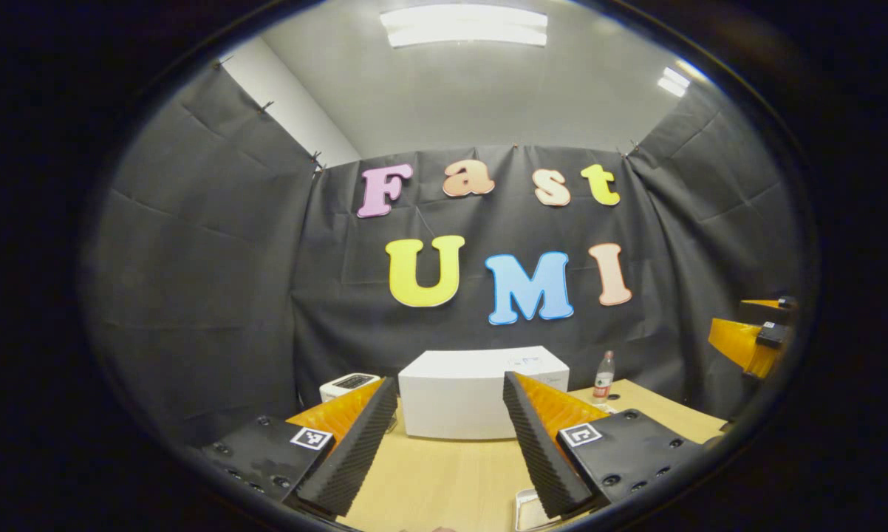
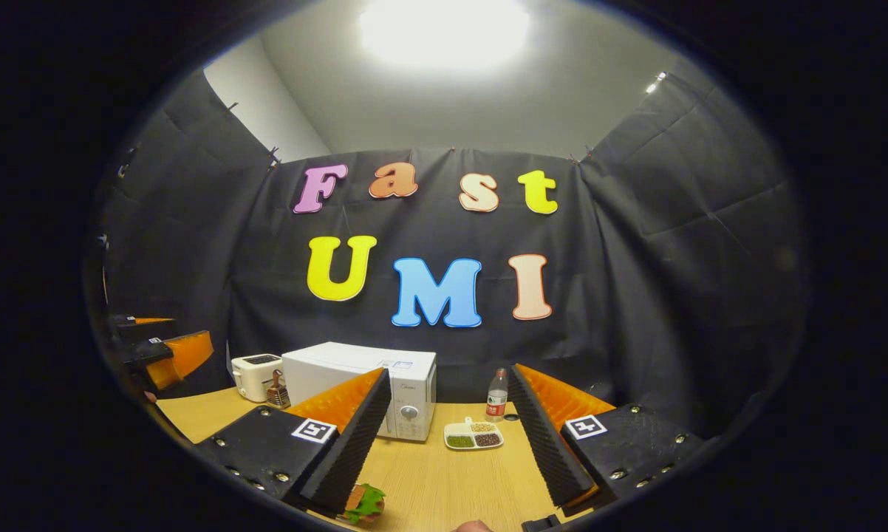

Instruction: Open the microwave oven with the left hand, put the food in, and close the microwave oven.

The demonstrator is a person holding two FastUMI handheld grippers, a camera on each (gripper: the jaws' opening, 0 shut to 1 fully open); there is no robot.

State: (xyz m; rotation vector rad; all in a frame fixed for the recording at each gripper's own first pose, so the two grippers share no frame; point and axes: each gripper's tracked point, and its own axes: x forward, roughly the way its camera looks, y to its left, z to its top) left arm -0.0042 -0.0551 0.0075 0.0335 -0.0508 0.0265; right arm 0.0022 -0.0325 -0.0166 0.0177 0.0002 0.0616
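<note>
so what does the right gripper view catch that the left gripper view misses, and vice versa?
Right gripper view: the white microwave's front with its dial, a white divided dish of grains, a sandwich with green lettuce.
Left gripper view: a white tray corner at the bottom edge.
Shared: boxy white microwave oven, white toaster, clear plastic bottle with red label, pale wooden table. Both grippers open, holding nothing.

Bystanding objects on the light wooden tabletop (image 2: 444, 480).
White two-slot toaster (image 2: 255, 374) at far left; clear plastic bottle with red label (image 2: 496, 396) stands upright behind white three-compartment dish of green, brown and tan grains (image 2: 473, 435).
</note>
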